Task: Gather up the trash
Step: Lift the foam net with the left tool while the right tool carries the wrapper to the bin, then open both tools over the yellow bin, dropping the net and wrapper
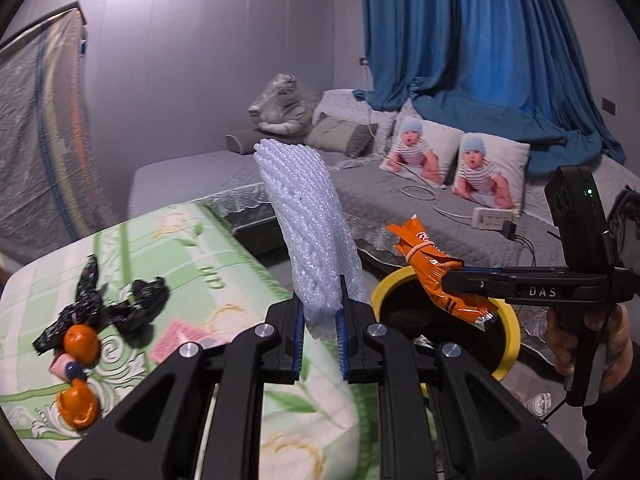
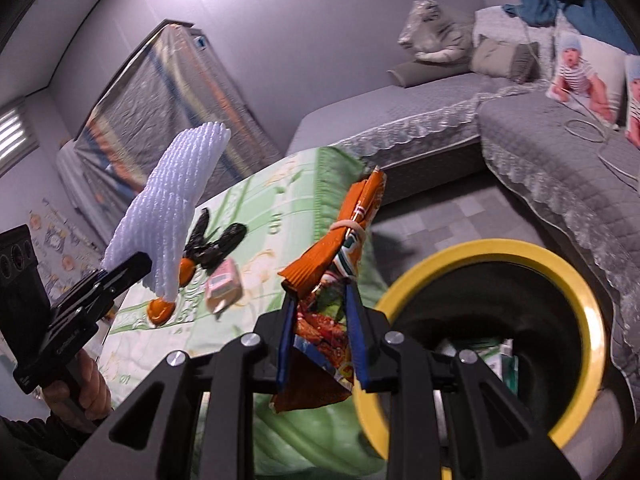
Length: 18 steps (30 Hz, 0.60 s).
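My left gripper (image 1: 320, 320) is shut on the lower end of a white foam net sleeve (image 1: 308, 220), which stands upright over the edge of a table with a green floral cloth (image 1: 160, 240). My right gripper (image 2: 320, 308) is shut on an orange snack bag (image 2: 344, 240) tied with a rubber band. In the left wrist view that snack bag (image 1: 436, 268) hangs above a black bin with a yellow rim (image 1: 510, 344). In the right wrist view the bin (image 2: 580, 292) lies just right of the bag, with some packaging inside it. The foam net (image 2: 176, 200) is off to the left, held by my left gripper (image 2: 136, 268).
On the cloth lie a crumpled black wrapper (image 1: 104, 304), orange peels (image 1: 80, 338) and a pink packet (image 1: 180, 338). A grey bed (image 1: 400, 200) with printed pillows, a power strip (image 1: 492, 220) and cables stands behind the bin. A plastic-wrapped mattress (image 1: 40, 140) leans against the left wall.
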Tool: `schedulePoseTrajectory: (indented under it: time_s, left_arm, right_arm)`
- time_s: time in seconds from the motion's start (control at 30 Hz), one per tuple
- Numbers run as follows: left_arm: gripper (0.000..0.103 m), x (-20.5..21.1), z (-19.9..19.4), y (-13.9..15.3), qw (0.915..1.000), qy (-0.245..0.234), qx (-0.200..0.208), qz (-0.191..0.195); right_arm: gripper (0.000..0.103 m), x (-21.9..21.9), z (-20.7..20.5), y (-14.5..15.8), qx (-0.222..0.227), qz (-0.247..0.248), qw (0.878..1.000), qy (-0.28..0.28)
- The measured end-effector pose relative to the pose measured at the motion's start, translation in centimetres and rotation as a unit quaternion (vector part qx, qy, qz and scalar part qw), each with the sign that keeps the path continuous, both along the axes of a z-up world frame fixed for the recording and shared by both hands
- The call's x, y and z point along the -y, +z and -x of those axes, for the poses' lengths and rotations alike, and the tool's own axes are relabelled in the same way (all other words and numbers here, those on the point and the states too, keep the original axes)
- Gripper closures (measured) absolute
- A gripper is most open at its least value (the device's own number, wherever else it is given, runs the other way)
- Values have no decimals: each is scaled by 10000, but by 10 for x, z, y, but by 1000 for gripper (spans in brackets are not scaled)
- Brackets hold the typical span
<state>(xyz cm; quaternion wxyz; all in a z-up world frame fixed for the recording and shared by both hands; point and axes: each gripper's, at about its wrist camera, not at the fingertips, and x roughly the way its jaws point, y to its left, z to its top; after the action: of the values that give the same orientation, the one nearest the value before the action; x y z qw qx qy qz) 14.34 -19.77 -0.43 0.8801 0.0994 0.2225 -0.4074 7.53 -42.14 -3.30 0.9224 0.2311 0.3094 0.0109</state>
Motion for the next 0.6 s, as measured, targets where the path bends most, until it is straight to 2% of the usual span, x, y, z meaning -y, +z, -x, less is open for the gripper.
schedulePoseTrajectory:
  time_s: [0.23, 0.6]
  left_arm:
    - [90, 46, -1, -16, 9988, -427, -179, -159]
    - [90, 103, 8, -51, 9926, -1050, -437, -425]
  right_arm:
    - [80, 39, 27, -22, -152, -73, 9979, -622]
    - [80, 76, 47, -56, -496, -228, 9907, -1245]
